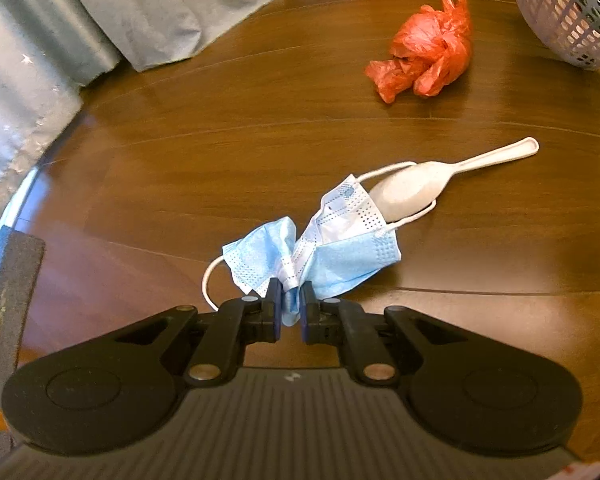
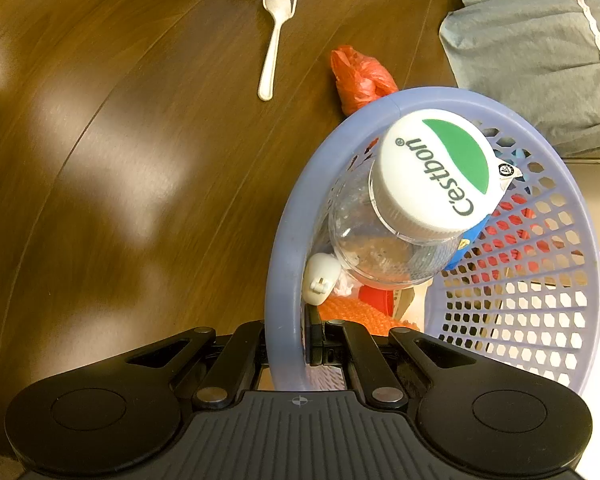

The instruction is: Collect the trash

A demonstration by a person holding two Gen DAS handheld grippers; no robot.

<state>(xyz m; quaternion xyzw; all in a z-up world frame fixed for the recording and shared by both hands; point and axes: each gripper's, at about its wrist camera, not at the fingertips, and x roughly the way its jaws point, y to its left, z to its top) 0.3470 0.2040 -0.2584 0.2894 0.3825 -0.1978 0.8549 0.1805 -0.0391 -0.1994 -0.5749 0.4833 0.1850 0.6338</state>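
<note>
My left fingers [image 1: 289, 307] are clamped on the crumpled blue surgical mask [image 1: 324, 248], its far ear loop around the white plastic spoon [image 1: 420, 188]; my right fingers [image 2: 288, 340] grip the lavender perforated plastic basket [image 2: 540, 280], ahead to the right.

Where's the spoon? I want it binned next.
On the floor, the spoon lies with its bowl inside the mask's ear loop, below the red bag.

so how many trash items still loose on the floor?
3. The face mask is pinched in the left gripper, its ear loop around the plastic spoon; the red plastic bag lies near the basket, which the right gripper holds. More may lie out of view.
</note>
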